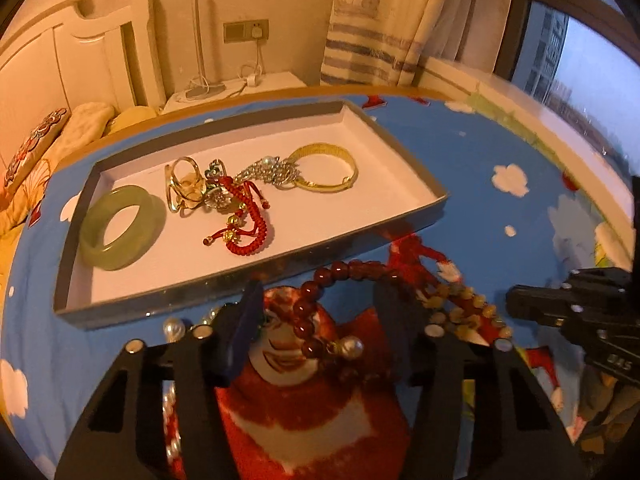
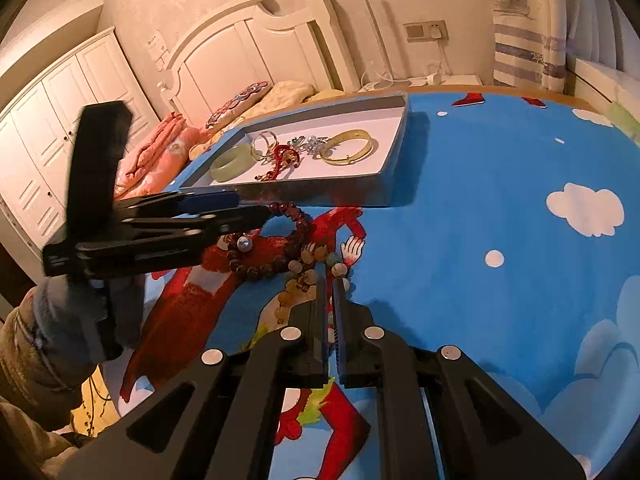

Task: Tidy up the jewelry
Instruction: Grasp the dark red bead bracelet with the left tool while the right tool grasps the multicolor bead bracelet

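Note:
A shallow grey tray (image 1: 256, 276) (image 2: 394, 148) with a white floor holds a green jade bangle (image 1: 120, 232), a gold ring piece (image 1: 184, 188), a red cord bracelet (image 1: 244, 224), a silver brooch (image 1: 272, 168) and a gold bangle (image 1: 332, 168). In front of it on the blue cloth lie a dark red bead bracelet (image 1: 316, 300) (image 2: 296, 220) and an amber bead strand (image 1: 468, 308) (image 2: 304, 276). My left gripper (image 1: 316, 296) (image 2: 252, 208) is open around the red beads. My right gripper (image 2: 327, 284) is nearly closed on the amber strand.
A blue cartoon cloth (image 2: 480, 200) covers the table. A bed with pillows (image 2: 256, 96) and a white headboard stands beyond the far edge. A pearl piece (image 1: 174, 328) lies at the left of my left gripper. A window (image 1: 580, 72) is at right.

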`<state>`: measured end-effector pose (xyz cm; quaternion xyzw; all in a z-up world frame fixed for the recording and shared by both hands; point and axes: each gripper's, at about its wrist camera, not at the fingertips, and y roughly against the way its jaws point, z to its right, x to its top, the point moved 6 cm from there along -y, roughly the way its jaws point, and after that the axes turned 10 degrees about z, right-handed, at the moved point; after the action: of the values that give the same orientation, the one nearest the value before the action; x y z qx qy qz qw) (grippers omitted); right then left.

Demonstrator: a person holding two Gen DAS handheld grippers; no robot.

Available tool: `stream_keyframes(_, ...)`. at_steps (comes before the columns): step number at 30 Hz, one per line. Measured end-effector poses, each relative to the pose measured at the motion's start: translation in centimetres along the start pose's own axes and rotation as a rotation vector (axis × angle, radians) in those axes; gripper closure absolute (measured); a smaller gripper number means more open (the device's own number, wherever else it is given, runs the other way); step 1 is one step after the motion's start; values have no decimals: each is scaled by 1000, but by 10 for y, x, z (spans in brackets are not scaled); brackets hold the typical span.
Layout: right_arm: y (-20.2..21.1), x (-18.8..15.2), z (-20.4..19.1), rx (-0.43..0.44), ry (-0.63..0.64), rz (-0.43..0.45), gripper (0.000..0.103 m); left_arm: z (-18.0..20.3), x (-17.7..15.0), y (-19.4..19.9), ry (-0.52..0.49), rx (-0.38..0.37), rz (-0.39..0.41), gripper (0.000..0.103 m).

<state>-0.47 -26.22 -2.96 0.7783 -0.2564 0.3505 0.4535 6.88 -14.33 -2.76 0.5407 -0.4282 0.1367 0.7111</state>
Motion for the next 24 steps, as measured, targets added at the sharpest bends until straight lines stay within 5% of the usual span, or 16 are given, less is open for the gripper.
stream_keyframes(2,1,0,0,4,-5,3,93,1,-3,-9,-23,-11,-35,65)
stream_keyframes(10,-2,-3,-2,16,-1,-32,93,7,-5,-17,-99,8,-43,66)
stream_keyframes(12,-2,-4,-3,13,2,-35,93,9,-6,-15,-111,11,-36,90)
stream_keyframes(14,-3,-5,-2,15,-3,-42,93,12,-8,-11,-129,24,-31,92)
stream_keyframes(24,-9,-4,10,5,-68,-76,93,7,26,79,33,-54,243,92)
